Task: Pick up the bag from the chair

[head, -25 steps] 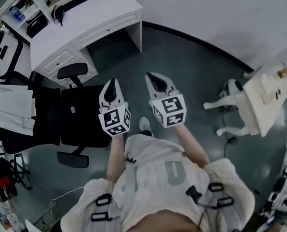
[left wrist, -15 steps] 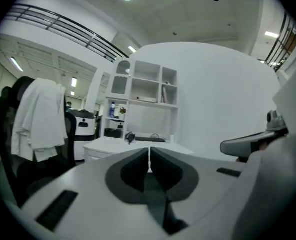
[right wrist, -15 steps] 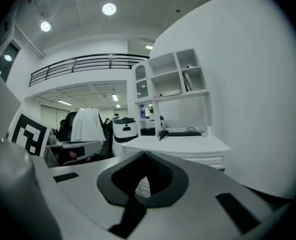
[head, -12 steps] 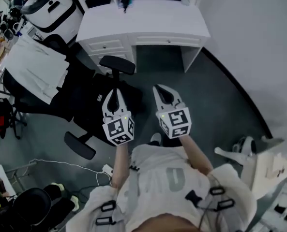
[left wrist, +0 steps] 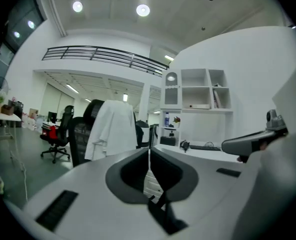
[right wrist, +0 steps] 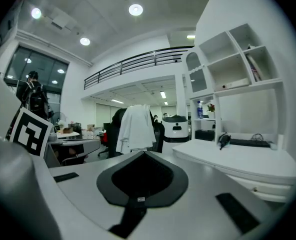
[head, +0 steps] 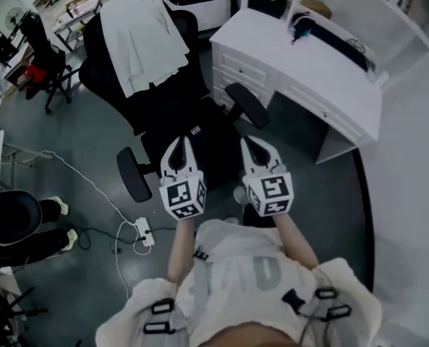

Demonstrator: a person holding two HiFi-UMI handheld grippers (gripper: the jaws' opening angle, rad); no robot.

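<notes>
A black office chair (head: pixel 138 100) stands straight ahead of me, with a white coat (head: pixel 143 38) draped over its backrest. On its seat lies a dark bag (head: pixel 203 139) with a small white tag; black on black, its outline is hard to trace. My left gripper (head: pixel 179 144) and right gripper (head: pixel 252 144) hover side by side above the seat's near edge, both shut and empty. In the left gripper view the shut left gripper (left wrist: pixel 148 151) points level at the coat-covered chair (left wrist: pixel 110 129). The right gripper (right wrist: pixel 144 154) also faces the chair (right wrist: pixel 137 126).
A white desk (head: pixel 308 74) with drawers stands right of the chair, with headphones (head: pixel 301 27) on it and shelves behind. A power strip (head: pixel 143 231) and cable lie on the floor at left. Another black chair (head: pixel 44 67) stands far left, a black stool (head: pixel 11 219) near left.
The view has swung round: the chair with the bag went from the left side to straight ahead of both grippers. The grippers moved with me and stayed shut.
</notes>
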